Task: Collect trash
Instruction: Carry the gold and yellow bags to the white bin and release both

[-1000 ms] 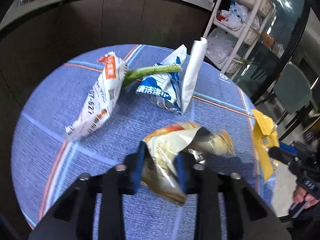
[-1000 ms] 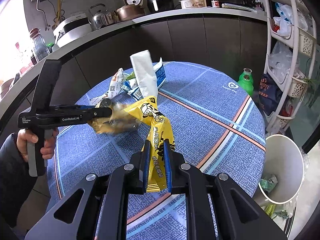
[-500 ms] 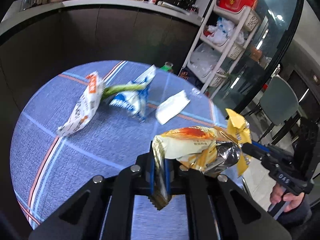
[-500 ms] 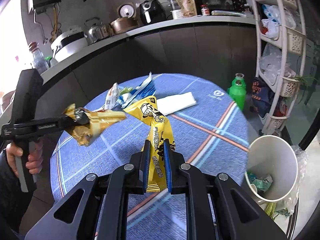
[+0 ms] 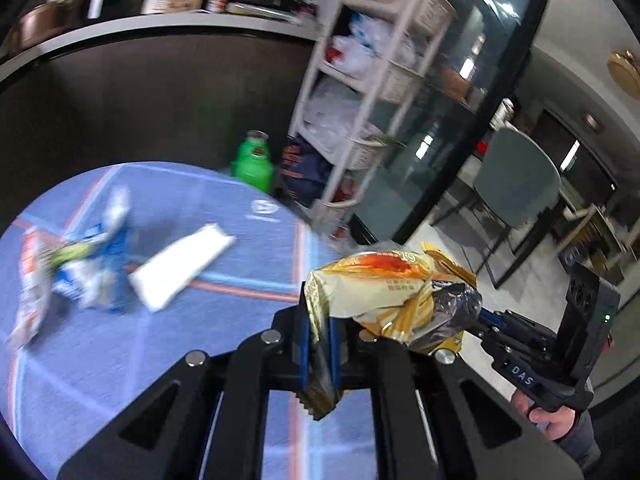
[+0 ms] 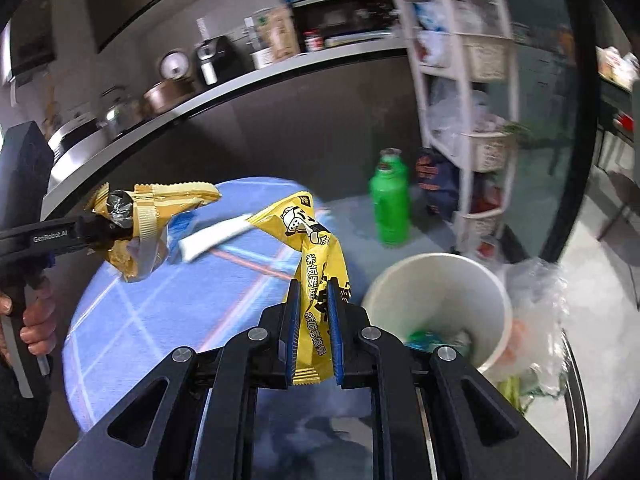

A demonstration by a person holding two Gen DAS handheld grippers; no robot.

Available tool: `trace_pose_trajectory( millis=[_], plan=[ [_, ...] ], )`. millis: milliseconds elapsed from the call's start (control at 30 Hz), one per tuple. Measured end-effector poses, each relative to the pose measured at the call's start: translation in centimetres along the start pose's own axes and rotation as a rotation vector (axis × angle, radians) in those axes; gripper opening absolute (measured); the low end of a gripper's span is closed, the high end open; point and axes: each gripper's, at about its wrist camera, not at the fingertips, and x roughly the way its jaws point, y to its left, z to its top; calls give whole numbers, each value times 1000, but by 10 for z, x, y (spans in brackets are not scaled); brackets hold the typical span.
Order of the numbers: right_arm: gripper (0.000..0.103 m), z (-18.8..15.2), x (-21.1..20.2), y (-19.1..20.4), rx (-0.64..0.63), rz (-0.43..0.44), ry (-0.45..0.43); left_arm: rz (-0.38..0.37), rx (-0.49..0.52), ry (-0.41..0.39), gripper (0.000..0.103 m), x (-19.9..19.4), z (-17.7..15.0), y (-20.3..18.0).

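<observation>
My left gripper (image 5: 319, 344) is shut on a crumpled gold and silver snack bag (image 5: 384, 288), held up over the right edge of the blue round table (image 5: 120, 360). The same bag (image 6: 148, 216) and the left gripper (image 6: 112, 226) show at the left of the right wrist view. My right gripper (image 6: 313, 332) is shut on a yellow wrapper (image 6: 316, 264) with black print, held beside a white bin (image 6: 436, 292) at the table's right. The right gripper's body (image 5: 540, 356) shows behind the gold bag. On the table lie a white packet (image 5: 180, 264), a blue and white bag (image 5: 96, 276) and an orange and white bag (image 5: 30, 280).
The white bin holds some trash, with a clear plastic bag (image 6: 536, 312) next to it. A green bottle (image 6: 390, 200) stands on the floor beyond the table. A white shelf rack (image 5: 372, 92) and a dark curved counter (image 6: 240, 80) with appliances stand behind. A grey chair (image 5: 516, 184) is farther off.
Both grippers have swung to the right with their wrappers, away from the middle of the table. The left gripper lifted the gold bag off the table. The white bin has come closer in the right wrist view.
</observation>
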Motion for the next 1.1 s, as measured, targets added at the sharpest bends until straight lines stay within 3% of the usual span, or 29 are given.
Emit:
trace_pose_trajectory(
  millis=[133,300,567,600,667,733,900,967,1033,1100],
  plan=[
    [12,-7,10,-52,75,-78,21,-30,44,45,9,44,12,-38],
    [12,-17,33,-95,122,-117,49,-50,66,101,9,97,21,-67],
    [15,-31,81,-127,141,-143,115,-46,75,194,12,170,24,-85],
    [15,-33,86,-129,134,-154,125,-39,77,199,17,176,24,-86],
    [35,-34,92,-132,112,-168,131,-25,79,196,38,182,26,-87],
    [44,-37,92,-131,79,-191,120,-15,73,173,68,183,26,-87],
    [67,-40,85,-131,44,-215,102,8,70,151,85,182,27,-87],
    [85,-41,82,-129,40,-214,98,19,61,139,96,177,25,-86],
    [95,-41,79,-125,28,-218,94,37,53,112,99,170,23,-85],
    [94,-38,75,-118,12,-220,87,54,42,102,99,162,23,-82]
  ],
)
